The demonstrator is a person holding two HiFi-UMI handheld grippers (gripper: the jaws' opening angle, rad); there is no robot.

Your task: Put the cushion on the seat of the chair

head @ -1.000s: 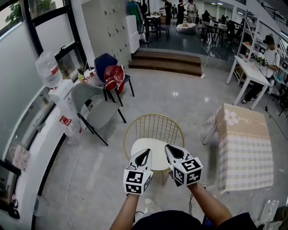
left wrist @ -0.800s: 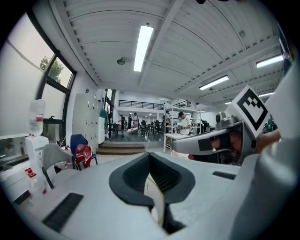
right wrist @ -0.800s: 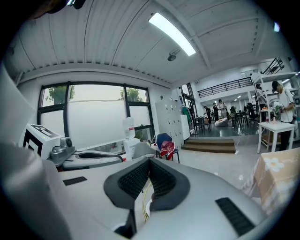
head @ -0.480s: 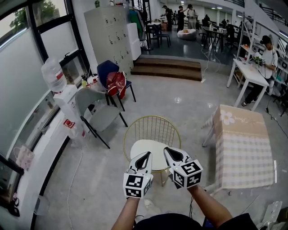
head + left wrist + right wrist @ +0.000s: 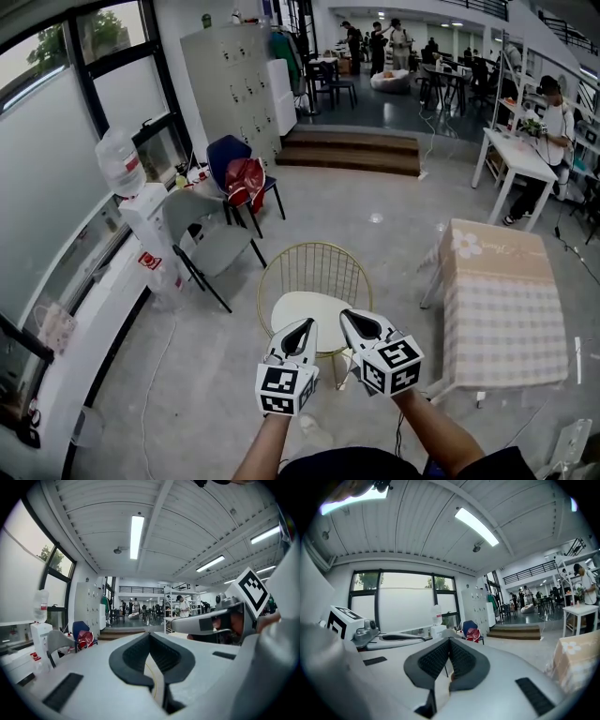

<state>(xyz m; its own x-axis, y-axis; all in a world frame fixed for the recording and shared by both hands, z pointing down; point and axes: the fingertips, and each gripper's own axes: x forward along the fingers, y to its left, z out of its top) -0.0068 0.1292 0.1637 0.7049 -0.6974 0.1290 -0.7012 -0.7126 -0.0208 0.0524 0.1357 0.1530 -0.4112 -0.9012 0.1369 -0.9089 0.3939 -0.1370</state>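
Observation:
A gold wire chair (image 5: 314,265) stands in the middle of the floor, and a round cream cushion (image 5: 311,311) lies flat on its seat. My left gripper (image 5: 302,325) and right gripper (image 5: 349,317) hover side by side over the cushion's near edge, pointing roughly level. Both are shut with nothing between the jaws. In the left gripper view the left gripper (image 5: 150,638) shows closed pads, with the right gripper's marker cube at the right. In the right gripper view the right gripper (image 5: 449,642) is likewise closed and holds nothing.
A table under a checked cloth (image 5: 502,305) stands close to the chair's right. A grey folding chair (image 5: 202,236), a blue chair with a red bag (image 5: 241,171) and a water dispenser (image 5: 142,217) line the left window wall. Steps (image 5: 352,150) lie beyond; a person sits at a white desk (image 5: 514,150).
Both grippers, still shut, have moved together a little back and up from the chair. The cushion stays on the seat. The head view has tilted up slightly.

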